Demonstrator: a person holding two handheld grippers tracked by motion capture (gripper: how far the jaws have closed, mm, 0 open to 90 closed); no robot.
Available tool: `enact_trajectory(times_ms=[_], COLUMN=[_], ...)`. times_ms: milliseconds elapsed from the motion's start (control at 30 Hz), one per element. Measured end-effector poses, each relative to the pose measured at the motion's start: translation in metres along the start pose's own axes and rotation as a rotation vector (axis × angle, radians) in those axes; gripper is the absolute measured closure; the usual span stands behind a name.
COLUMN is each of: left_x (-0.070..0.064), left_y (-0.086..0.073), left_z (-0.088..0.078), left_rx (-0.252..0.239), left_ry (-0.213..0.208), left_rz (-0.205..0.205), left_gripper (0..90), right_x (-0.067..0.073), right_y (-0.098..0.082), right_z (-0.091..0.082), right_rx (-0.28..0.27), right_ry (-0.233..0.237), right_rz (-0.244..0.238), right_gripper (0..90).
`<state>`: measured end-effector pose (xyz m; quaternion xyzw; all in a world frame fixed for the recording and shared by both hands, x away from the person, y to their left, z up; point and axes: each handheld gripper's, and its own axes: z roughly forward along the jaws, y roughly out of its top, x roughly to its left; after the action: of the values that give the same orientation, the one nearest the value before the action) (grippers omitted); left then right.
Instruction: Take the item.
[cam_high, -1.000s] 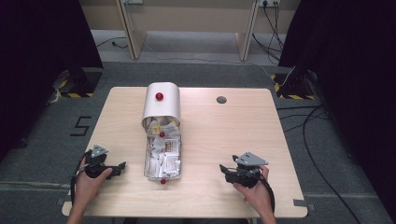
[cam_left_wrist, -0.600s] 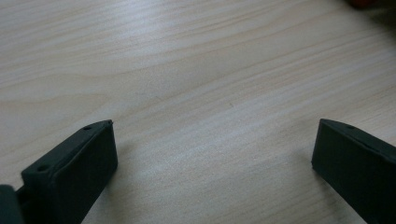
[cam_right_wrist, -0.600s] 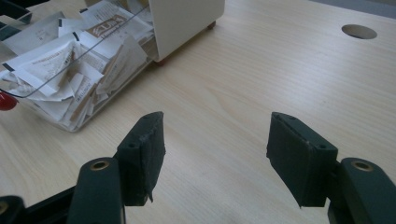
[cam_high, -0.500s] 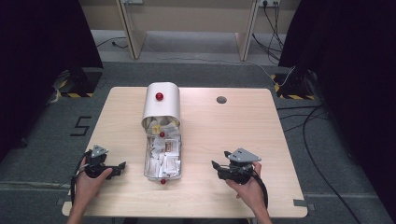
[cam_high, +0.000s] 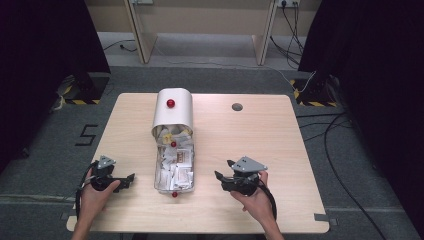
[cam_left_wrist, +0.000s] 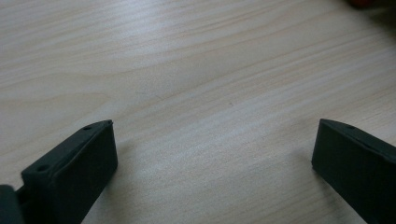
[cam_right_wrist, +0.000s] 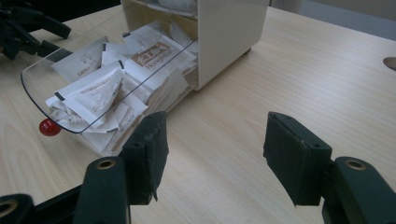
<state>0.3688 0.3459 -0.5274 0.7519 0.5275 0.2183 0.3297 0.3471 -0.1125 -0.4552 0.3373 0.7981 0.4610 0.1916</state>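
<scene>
Box (cam_high: 172, 112) mid-table (cam_high: 260, 130), its drawer (cam_high: 174, 172) of sachets (cam_high: 175, 175) pulled out between left gripper (cam_high: 131, 177) and right gripper (cam_high: 219, 176)

**Parts lost to edges, cover and distance**

In the right gripper view, the top of the cream box (cam_right_wrist: 224, 32) was cut off by the upper edge, and the lower sachets (cam_right_wrist: 100, 95) were partly covered by the clear lid (cam_right_wrist: 56, 77). Print on most sachets was too small to be read. In the left gripper view, a red object (cam_left_wrist: 366, 3) was cropped at the top corner and could not be identified. In the high view, the forearms were cut off by the bottom edge.
</scene>
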Motion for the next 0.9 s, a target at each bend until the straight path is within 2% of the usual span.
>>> enact_trajectory(times_ms=[667, 900], left_x=[0.000, 0.000], left_y=[0.000, 0.000], left_z=[0.000, 0.000], left_rx=[0.000, -0.001], left_ry=[0.001, 0.001], left_rz=[0.000, 0.000], left_gripper=[0.0, 0.0], right_x=[0.015, 0.024], right_y=[0.016, 0.022], right_z=[0.009, 0.016], right_rx=[-0.019, -0.022], right_ry=[0.046, 0.071], right_rz=[-0.033, -0.053], right_gripper=[40.0, 40.1])
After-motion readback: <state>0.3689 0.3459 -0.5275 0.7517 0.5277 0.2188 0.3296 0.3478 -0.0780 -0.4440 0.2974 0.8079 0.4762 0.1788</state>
